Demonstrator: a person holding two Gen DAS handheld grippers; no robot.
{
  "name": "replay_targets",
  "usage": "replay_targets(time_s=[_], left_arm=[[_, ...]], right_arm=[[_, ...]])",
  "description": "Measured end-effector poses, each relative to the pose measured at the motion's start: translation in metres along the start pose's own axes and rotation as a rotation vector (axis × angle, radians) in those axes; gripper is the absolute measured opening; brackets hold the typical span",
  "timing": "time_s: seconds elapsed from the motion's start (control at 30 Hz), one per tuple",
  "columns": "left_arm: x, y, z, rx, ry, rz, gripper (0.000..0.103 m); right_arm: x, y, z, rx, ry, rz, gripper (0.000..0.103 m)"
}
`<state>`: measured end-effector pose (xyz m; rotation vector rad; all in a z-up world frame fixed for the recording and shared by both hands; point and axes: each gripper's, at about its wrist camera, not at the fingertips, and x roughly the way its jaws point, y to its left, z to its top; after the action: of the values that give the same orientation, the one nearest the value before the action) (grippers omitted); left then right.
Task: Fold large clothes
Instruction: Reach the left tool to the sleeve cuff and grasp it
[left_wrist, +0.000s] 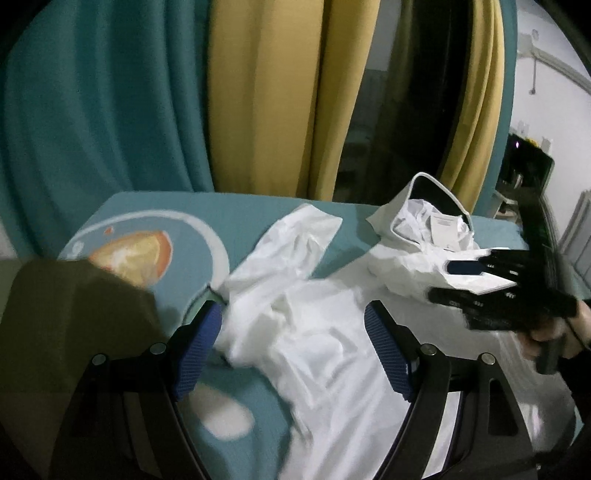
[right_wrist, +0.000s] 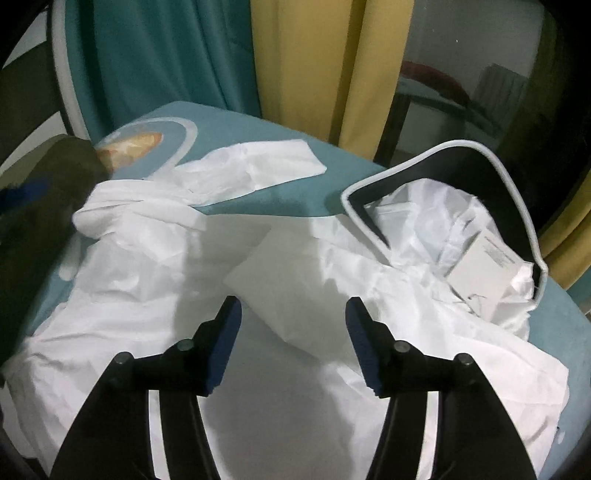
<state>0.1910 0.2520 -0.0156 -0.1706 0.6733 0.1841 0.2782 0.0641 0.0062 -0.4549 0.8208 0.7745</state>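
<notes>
The white hooded garment (right_wrist: 280, 258) lies crumpled on the teal bed (right_wrist: 295, 177), spread ahead of and beneath both grippers. The left gripper (left_wrist: 293, 350) and right gripper (right_wrist: 293, 343) both gape wide, holding nothing.

Dim, blurry, fisheye-warped, dark corners

The white jacket (right_wrist: 295, 266) runs off the bottom edge in both views. Print on the tag (right_wrist: 487, 273) inside its hood is too small to read, and the olive cloth (left_wrist: 74, 325) at the bed's left edge is just blur.
</notes>
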Motion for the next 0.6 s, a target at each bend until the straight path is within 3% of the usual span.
replay_targets(time_s=[0.13, 0.3, 0.47, 0.5, 0.57, 0.6], left_arm=[[0.033, 0.006, 0.026, 0.045, 0.047, 0.007, 0.083], [0.09, 0.002, 0.045, 0.051, 0.177, -0.112, 0.083], [0.142, -0.024, 0.061, 0.133, 0.234, -0.141, 0.081], [0.154, -0.028, 0.064, 0.147, 0.249, -0.142, 0.079], [0.176, -0.035, 0.065, 0.189, 0.282, -0.138, 0.058], [0.189, -0.035, 0.063, 0.205, 0.308, -0.137, 0.054]], right_arm=[[-0.018, -0.022, -0.009, 0.04, -0.007, -0.024, 0.059], [-0.039, -0.06, -0.029, 0.113, -0.008, -0.074, 0.059], [-0.064, -0.094, -0.062, 0.215, -0.013, -0.108, 0.059], [-0.068, -0.099, -0.068, 0.228, -0.015, -0.112, 0.059], [-0.077, -0.109, -0.085, 0.241, -0.04, -0.111, 0.059], [-0.079, -0.113, -0.092, 0.243, -0.039, -0.118, 0.059]])
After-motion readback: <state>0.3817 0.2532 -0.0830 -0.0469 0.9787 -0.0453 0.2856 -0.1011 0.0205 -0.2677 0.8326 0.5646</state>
